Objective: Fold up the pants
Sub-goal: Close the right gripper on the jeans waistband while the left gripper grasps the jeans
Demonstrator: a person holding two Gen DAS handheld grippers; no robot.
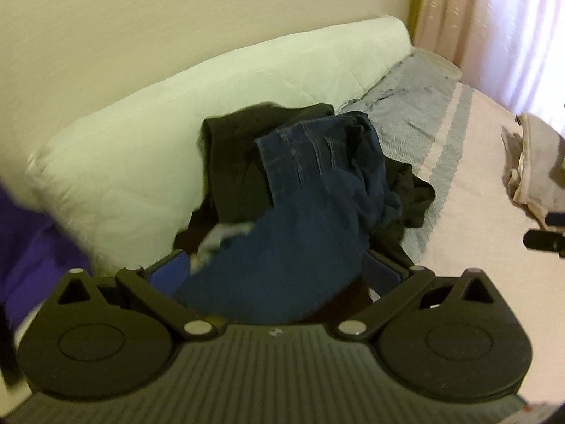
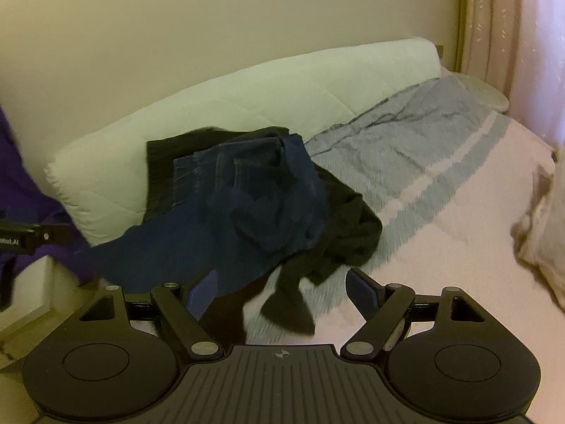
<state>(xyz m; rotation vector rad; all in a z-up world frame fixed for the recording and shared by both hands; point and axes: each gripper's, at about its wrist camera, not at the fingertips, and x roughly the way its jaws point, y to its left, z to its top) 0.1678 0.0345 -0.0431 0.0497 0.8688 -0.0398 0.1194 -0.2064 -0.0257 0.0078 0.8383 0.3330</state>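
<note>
Lying heaped against the pillow (image 2: 219,106), the jeans (image 2: 254,194) overlap black clothes (image 2: 349,226). The left gripper (image 1: 275,272) stands wide with denim filling its gap; whether it grips is unclear. The right gripper (image 2: 282,291) gapes wide, holding nothing. Bare bedspread (image 2: 441,229) stretches rightward.

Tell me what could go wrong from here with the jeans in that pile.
The jeans lie tangled over a black garment, so a lift may drag both up. The left gripper looks wide open with denim bunched between its fingers; it could clamp several layers. The right gripper hangs open over black cloth, not denim.
</note>
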